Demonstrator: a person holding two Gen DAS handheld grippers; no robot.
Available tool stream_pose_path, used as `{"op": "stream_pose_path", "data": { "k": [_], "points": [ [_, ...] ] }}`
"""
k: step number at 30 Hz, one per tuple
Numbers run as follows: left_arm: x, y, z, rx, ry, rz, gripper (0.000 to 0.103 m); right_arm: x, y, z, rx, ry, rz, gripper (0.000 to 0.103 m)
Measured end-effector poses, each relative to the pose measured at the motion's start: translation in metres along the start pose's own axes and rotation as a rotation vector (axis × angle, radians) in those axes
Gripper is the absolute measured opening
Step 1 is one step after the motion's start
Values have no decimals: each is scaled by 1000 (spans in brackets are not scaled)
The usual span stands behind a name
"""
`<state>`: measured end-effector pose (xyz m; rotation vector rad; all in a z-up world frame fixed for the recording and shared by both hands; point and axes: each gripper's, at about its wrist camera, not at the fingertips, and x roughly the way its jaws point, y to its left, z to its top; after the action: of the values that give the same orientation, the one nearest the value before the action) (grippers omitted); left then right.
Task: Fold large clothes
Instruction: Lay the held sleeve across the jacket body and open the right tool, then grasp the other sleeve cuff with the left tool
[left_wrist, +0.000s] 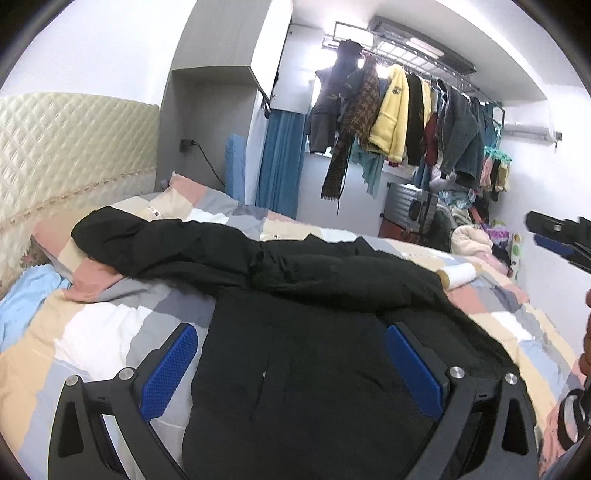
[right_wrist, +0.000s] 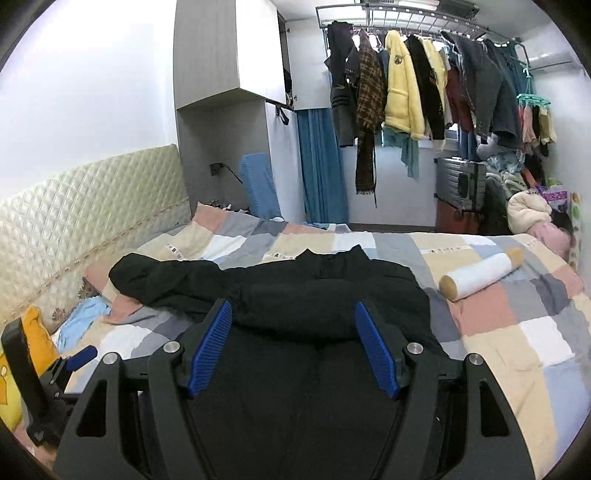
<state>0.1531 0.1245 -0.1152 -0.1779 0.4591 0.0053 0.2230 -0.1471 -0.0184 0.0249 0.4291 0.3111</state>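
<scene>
A large black coat (left_wrist: 303, 332) lies spread on the bed's patchwork quilt (left_wrist: 96, 325); one sleeve (left_wrist: 155, 243) stretches left toward the headboard, the other is folded across the body. My left gripper (left_wrist: 291, 354) is open, hovering over the coat's lower body, holding nothing. My right gripper (right_wrist: 293, 339) is open above the coat (right_wrist: 295, 295) and empty. The right gripper also shows at the right edge of the left wrist view (left_wrist: 561, 236). The left gripper shows at the lower left of the right wrist view (right_wrist: 66, 365).
A white roll with tan ends (right_wrist: 480, 275) lies on the quilt right of the coat. A quilted cream headboard (right_wrist: 85, 206) runs along the left. Hanging clothes on a rack (right_wrist: 424, 85), a suitcase (right_wrist: 460, 184) and a clothes pile (right_wrist: 528, 210) stand beyond the bed.
</scene>
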Motion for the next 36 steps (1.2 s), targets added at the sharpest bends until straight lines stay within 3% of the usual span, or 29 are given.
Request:
{"op": "stream_pose_path", "data": {
  "k": [7, 10, 15, 20, 24, 30, 33, 36],
  "points": [
    [-7, -2, -11, 2, 5, 10, 103, -30, -23, -36, -21, 17, -62, 70],
    [-4, 7, -19, -48, 3, -40, 103, -43, -32, -51, -49, 19, -67, 70],
    [14, 19, -26, -141, 57, -30, 103, -66, -48, -70, -23, 23, -57, 70],
    [15, 9, -26, -102, 54, 5, 103, -75, -59, -91, 9, 81, -36, 71],
    [13, 4, -24, -98, 55, -21, 103, -90, -65, -102, 41, 65, -15, 79],
    [21, 8, 2, -84, 64, -68, 103, -90, -72, -110, 71, 70, -4, 79],
    [20, 17, 24, -95, 26, -116, 103, -87, -74, -112, 70, 47, -19, 79],
    [23, 28, 45, -78, -4, -110, 103, -82, -75, -112, 62, 26, -38, 79]
  ]
}}
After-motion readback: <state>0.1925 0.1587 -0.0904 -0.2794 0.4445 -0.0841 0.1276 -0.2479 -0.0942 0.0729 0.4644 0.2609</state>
